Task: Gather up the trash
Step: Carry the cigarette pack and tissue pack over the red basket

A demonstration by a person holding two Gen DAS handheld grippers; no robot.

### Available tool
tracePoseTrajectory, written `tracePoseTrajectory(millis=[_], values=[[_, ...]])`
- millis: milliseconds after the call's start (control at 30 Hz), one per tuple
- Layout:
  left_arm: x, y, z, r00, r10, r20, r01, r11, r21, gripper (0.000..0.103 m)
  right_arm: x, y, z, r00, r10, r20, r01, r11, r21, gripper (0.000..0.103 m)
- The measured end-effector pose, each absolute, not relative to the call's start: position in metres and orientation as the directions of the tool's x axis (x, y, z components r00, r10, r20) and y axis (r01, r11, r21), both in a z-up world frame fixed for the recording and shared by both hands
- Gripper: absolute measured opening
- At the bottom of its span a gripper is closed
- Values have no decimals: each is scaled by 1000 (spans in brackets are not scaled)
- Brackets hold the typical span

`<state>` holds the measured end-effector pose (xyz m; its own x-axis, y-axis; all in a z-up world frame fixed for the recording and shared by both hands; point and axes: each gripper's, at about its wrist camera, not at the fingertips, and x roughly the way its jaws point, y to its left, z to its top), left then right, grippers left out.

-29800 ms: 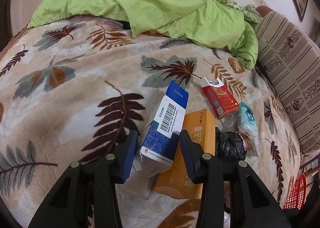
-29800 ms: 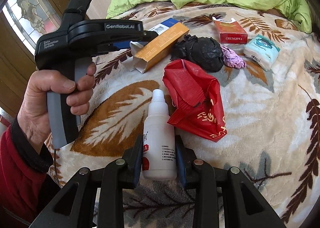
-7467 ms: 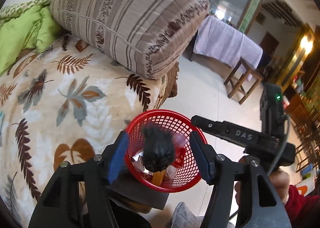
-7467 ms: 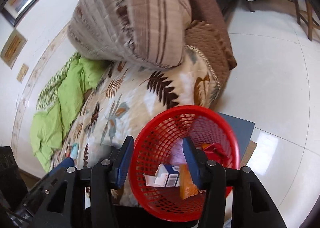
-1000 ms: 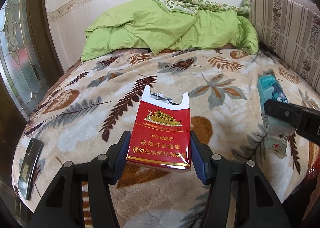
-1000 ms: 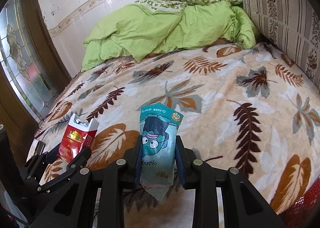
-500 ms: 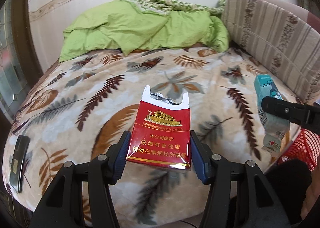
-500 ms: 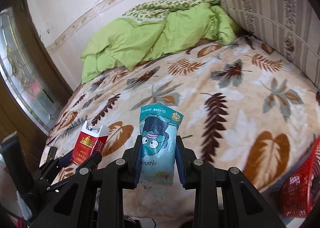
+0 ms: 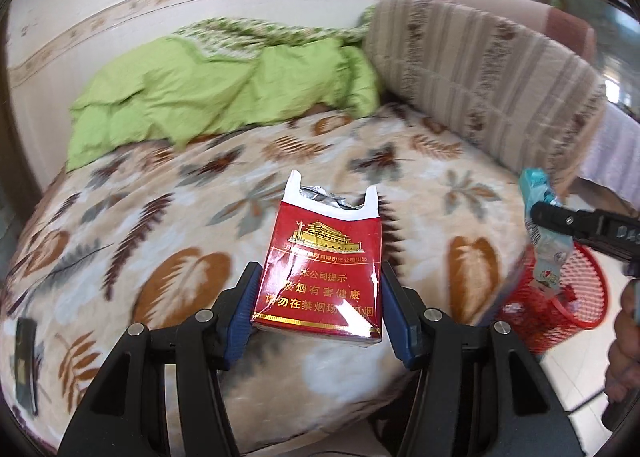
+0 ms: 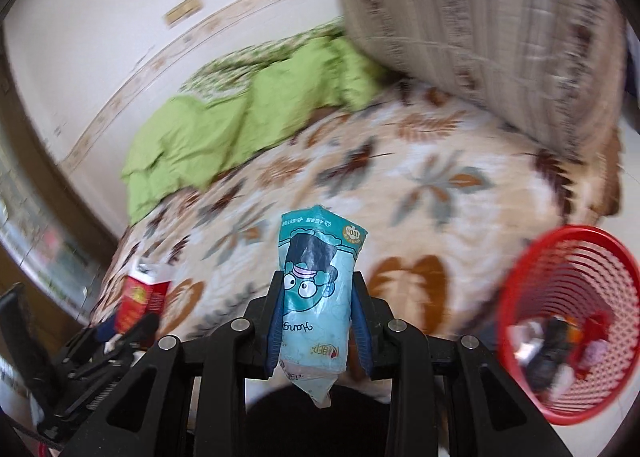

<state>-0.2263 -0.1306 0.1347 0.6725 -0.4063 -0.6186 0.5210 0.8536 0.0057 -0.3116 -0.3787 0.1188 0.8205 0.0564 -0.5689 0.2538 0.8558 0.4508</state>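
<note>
Red cigarette pack [image 9: 320, 269] sits clamped in my left tongs [image 9: 318, 309]; my right tongs [image 10: 316, 317] grip the teal tissue packet [image 10: 316, 289].

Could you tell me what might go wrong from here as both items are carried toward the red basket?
1. The teal tissue pack is soft and sags below the right hand-held gripper, so it could slip out before reaching the red basket.
2. The basket sits on the floor past the bed edge; a drop from this side could miss it.
3. The opened cigarette pack in the left hand-held gripper could crush.
</note>
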Motion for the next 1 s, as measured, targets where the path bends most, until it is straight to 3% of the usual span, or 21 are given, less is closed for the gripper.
tracePoseTrajectory(millis=[433, 1000], values=[[-265, -246, 151, 409, -634, -656, 782, 614, -105, 56, -415, -492, 107, 754, -169, -635, 532, 725, 438, 32], [-287, -345, 153, 230, -688, -688, 877, 454, -161, 56, -448, -536, 112, 747, -236, -621, 586, 676, 447, 33]])
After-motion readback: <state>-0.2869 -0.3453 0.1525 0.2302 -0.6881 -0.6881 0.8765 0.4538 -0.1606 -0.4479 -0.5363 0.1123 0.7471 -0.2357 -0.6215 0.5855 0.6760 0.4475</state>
